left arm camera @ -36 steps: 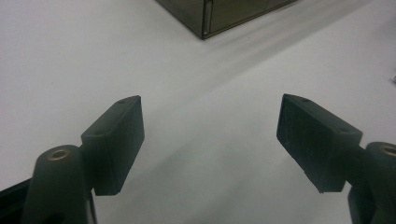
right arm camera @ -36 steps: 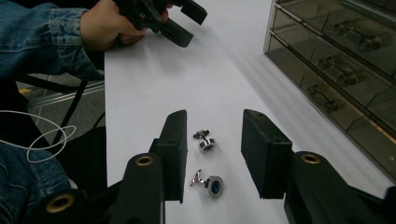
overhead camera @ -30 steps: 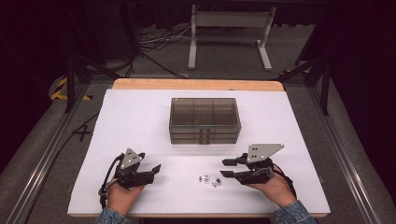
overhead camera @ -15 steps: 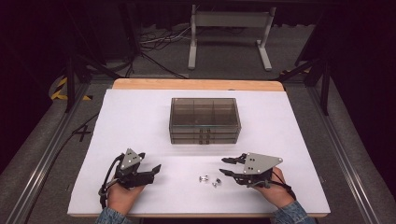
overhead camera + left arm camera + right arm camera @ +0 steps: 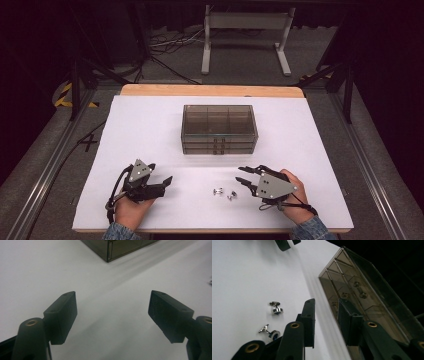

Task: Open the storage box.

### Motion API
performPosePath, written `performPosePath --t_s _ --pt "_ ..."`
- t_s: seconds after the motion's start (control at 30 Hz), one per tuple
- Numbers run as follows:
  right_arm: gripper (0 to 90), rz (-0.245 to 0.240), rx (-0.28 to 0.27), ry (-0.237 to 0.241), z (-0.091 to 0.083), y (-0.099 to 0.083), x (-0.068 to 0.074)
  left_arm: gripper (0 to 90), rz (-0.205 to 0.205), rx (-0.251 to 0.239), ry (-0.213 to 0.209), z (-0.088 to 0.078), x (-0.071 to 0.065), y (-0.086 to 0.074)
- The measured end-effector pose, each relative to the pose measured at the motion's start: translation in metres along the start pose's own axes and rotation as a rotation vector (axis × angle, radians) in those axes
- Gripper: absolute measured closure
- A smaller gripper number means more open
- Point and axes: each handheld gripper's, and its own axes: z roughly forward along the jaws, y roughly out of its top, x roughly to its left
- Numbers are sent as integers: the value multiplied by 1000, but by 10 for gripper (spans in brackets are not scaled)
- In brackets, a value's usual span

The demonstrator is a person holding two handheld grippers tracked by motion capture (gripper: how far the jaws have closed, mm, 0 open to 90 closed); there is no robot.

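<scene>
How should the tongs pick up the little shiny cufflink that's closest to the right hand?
Probably by its thin middle stem, coming straight down from above. That cufflink lies on its side on the white table, so the stem sits level, with a round head at one end and a bar at the other. The right tongs are nearest; turn them so the pads close across the stem.

My left tongs [image 5: 161,184] and right tongs [image 5: 243,176] are matt black, each topped with a grey three-cornered plate dotted with small screws. Black cables loop back from both past my wrists. The blocky pads [image 5: 62,312] carry tiny screw holes; brass-ringed pivots sit at the arms. My sleeves [image 5: 120,233] are blue denim.
</scene>
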Motion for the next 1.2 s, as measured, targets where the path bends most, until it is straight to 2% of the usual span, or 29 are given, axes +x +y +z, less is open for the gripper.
performPosePath --t_s 0.3,0.43,0.6,0.97,1.13,1.2 --pt "676 -80 34 -75 -1 1 4 239 5 4 -1 0 0 0" --pt "676 -97 91 -106 1 1 5 238 3 3 0 0 0 0" --pt "671 -138 111 -128 2 2 7 237 4 4 0 1 0 0" --pt "638 -280 167 -196 7 5 13 240 3 9 2 2 0 0" --pt "623 -304 174 -208 9 7 15 236 4 7 10 1 0 0" --pt "608 -331 185 -224 10 8 17 236 3 6 13 1 -1 0"
